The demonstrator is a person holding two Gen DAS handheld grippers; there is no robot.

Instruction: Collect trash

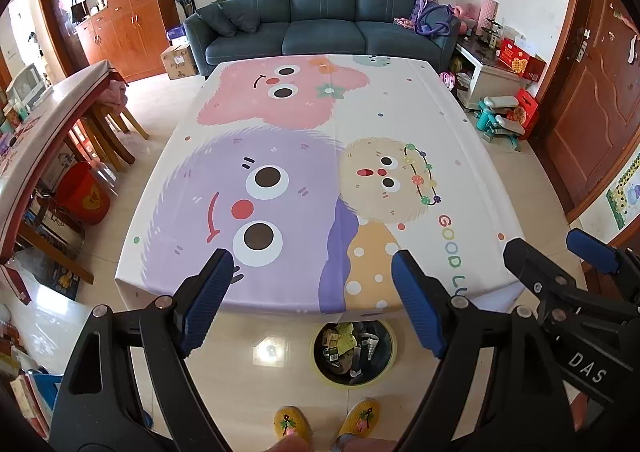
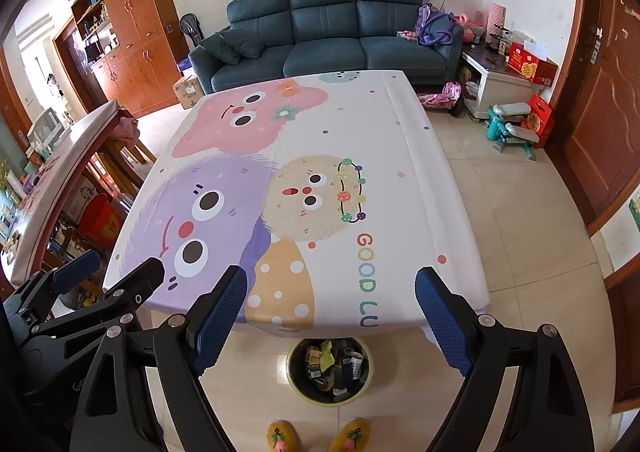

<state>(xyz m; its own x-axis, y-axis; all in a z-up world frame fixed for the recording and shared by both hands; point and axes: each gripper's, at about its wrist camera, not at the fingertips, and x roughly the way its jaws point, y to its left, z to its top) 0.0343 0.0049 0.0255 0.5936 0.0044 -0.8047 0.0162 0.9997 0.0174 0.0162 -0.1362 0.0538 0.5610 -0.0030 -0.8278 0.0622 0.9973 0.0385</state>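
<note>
Left hand-held gripper [image 1: 312,300] and right hand-held gripper [image 2: 328,318], both wide and empty. Trash bin [image 2: 329,372], full, sits on the floor below and between their fingers, beneath the desk [image 2: 400,156] edge. Risk, judged: heaped contents may spill if pressed.

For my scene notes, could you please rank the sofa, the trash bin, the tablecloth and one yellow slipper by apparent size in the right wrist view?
1. tablecloth
2. sofa, though it stands farther off, so its true size is unsure
3. trash bin
4. yellow slipper
</note>
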